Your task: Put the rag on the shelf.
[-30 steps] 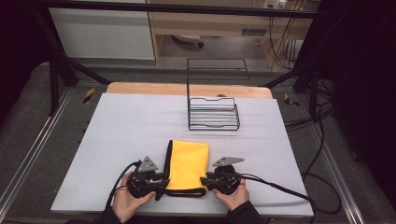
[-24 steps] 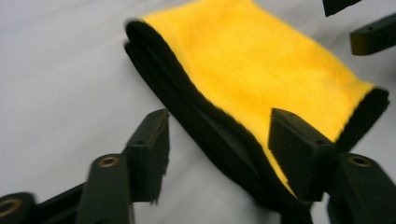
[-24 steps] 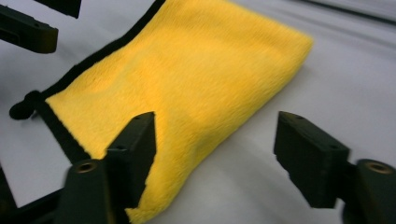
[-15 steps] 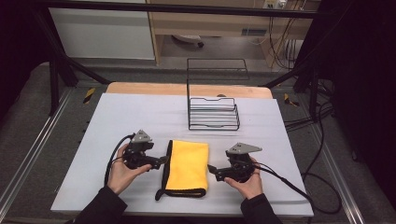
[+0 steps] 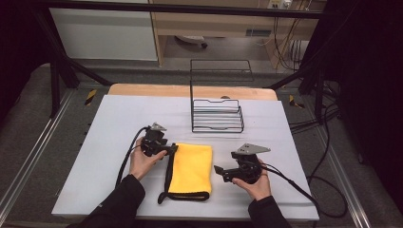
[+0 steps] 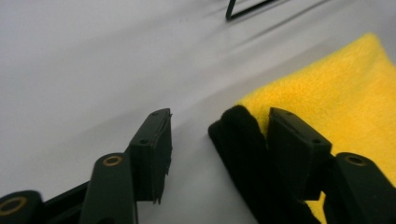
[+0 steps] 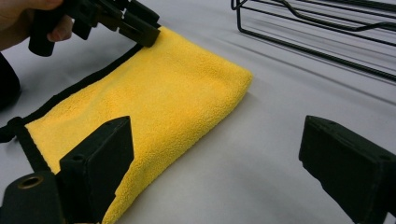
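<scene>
Lying flat, yellow cloth (image 5: pixel 191 167), wire rack (image 5: pixel 217 115) empty, left gripper (image 5: pixel 170 149) jaws wide astride its black edge, right gripper (image 5: pixel 218 171) jaws wide, holding nothing.

Folded cloth (image 5: pixel 191 167) lies on the table (image 5: pixel 119 118), wire rack (image 5: pixel 217 115) behind it, seemingly apart

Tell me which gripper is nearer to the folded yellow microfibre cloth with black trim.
Left. The left gripper has open jaws straddling the cloth's black-trimmed far corner; the right gripper hovers open just off its right edge.
</scene>
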`<state>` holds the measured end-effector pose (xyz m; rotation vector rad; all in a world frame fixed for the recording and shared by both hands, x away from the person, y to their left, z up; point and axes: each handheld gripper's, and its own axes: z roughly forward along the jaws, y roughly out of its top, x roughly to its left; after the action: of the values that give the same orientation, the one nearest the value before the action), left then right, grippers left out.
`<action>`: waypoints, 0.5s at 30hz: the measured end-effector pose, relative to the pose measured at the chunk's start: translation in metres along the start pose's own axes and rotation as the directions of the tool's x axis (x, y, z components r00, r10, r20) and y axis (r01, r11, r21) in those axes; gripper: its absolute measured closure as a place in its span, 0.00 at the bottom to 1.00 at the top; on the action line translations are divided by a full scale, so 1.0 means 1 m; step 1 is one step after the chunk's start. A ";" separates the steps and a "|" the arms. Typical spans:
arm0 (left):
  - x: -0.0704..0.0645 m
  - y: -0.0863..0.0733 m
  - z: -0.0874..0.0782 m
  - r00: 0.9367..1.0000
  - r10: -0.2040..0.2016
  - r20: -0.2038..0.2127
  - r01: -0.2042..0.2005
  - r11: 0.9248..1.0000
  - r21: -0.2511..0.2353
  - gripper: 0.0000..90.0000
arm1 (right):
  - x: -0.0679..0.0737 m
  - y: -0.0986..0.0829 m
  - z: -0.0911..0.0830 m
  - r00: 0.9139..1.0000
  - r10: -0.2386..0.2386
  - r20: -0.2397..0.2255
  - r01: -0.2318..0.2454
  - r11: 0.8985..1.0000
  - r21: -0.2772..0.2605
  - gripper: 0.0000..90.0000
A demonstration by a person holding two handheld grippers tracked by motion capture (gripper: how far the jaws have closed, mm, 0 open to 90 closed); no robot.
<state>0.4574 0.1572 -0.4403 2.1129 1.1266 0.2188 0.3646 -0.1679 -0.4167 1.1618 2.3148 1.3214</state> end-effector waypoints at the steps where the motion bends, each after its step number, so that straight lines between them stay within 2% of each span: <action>1: 0.000 0.000 0.001 1.000 0.002 0.005 -0.002 1.000 0.005 0.49 | -0.001 0.000 0.000 1.000 0.000 -0.001 0.000 1.000 0.004 0.14; 6: -0.001 -0.001 0.004 1.000 0.000 0.016 0.000 1.000 0.007 0.56 | -0.003 0.002 0.003 1.000 0.010 -0.012 -0.010 1.000 0.001 0.17; 9: -0.003 -0.001 0.005 0.999 -0.002 0.034 0.002 1.000 0.009 0.66 | -0.005 0.004 0.004 1.000 0.011 -0.013 -0.011 1.000 -0.003 0.18; 12: -0.006 0.000 0.007 1.000 0.007 0.027 -0.007 1.000 0.010 0.68 | -0.007 0.006 0.006 1.000 0.018 -0.016 -0.018 1.000 -0.005 0.18; 15: -0.006 0.000 0.007 0.999 -0.003 0.033 0.003 1.000 0.013 0.70 | -0.009 0.010 0.013 1.000 0.020 -0.017 -0.020 1.000 -0.004 0.20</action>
<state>0.4574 0.1490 -0.4444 2.1187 1.1145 0.1751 0.3834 -0.1636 -0.4173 1.1800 2.3171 1.3475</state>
